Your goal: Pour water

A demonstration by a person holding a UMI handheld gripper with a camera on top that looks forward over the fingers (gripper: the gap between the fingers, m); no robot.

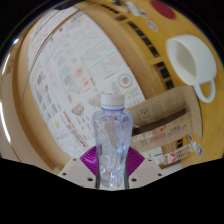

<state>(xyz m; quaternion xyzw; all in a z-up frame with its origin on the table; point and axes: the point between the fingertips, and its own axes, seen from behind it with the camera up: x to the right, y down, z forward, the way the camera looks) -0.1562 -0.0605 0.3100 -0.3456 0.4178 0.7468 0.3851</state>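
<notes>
Gripper view: the tongs [112,168] are closed on a clear water bottle [112,140]; white mug [192,62] beyond.

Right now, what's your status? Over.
Jaws shut on water bottle, cap on. White mug beyond, apart. Nothing between them.

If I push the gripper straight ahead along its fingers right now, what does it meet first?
The water bottle comes first: it already stands between the fingers of the gripper, which look closed on it. Beyond it lies a cardboard box; the white mug sits off to the side, though depth is unclear.
</notes>
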